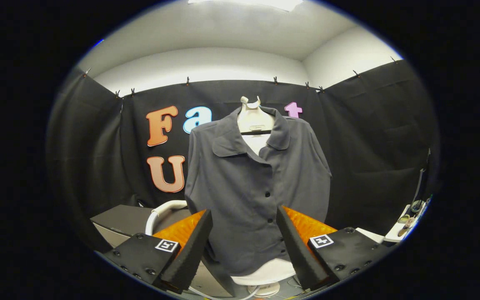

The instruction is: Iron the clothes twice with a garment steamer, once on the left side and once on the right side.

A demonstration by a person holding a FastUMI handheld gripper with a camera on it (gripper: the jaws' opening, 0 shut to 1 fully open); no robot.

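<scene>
Gripper [244, 237] with fingers spread wide apart, holding nothing. Just beyond and between them hangs a dark grey shirt [256, 183], long axis vertical, button front facing the camera, collar uppermost, on a white mannequin torso [256, 121] with a pale base [265, 273]. A white curved hose [161, 210] rises beside the left finger, over a dark desk [119, 223]. Black cloth wall [369, 146] behind; white ceiling [231, 29] above; small items on a white ledge [404, 223] far right.

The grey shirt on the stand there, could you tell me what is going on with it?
A person is pointing a handheld gripper at the grey shirt, which hangs buttoned on a white mannequin stand. The fingers are open and hold nothing, with the shirt beyond them. A white hose curves beside the shirt. No steaming has visibly started.
</scene>
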